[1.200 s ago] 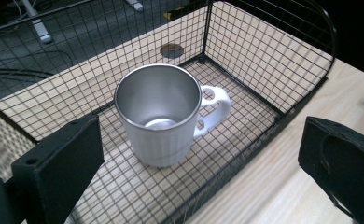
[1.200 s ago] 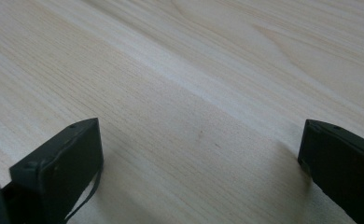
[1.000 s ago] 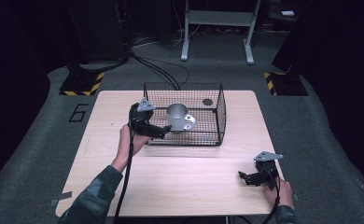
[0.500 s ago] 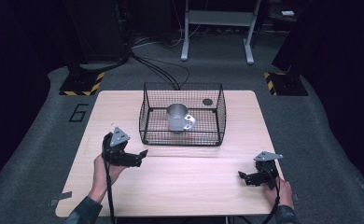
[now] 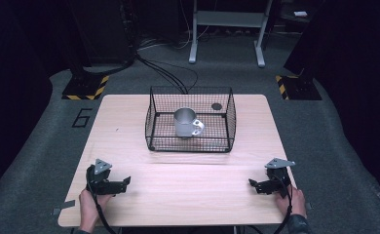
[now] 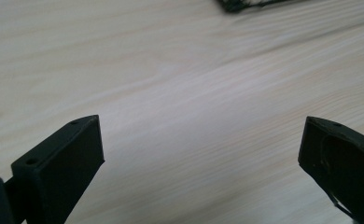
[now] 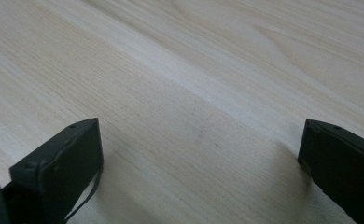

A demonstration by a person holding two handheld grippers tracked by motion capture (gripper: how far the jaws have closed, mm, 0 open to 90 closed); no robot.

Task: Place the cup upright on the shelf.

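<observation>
A black wire basket [image 5: 190, 141] stands at the back middle of the wooden table [image 5: 188, 180]. Inside it a metal mug [image 5: 185, 122] sits upright with its handle to the right, and a small dark disc [image 5: 217, 106] lies near the back right corner. My left gripper [image 5: 124, 183] rests near the table's front left, held by a hand, jaws wide apart and empty [image 6: 201, 154]. My right gripper [image 5: 254, 185] lies near the front right in the other hand, also open over bare wood [image 7: 201, 154]. A corner of the basket [image 6: 238, 5] shows at the top of the left gripper view.
The table stands on grey floor with a painted number 6 [image 5: 82, 117] to its left. Black cables [image 5: 163, 73] run from the basket's far side to the back. A metal stand [image 5: 227, 29] and striped-edged bases [image 5: 85, 87] sit beyond the table.
My left gripper has drawn back from the basket's left front corner to the table's front left edge. The right gripper has stayed put.
</observation>
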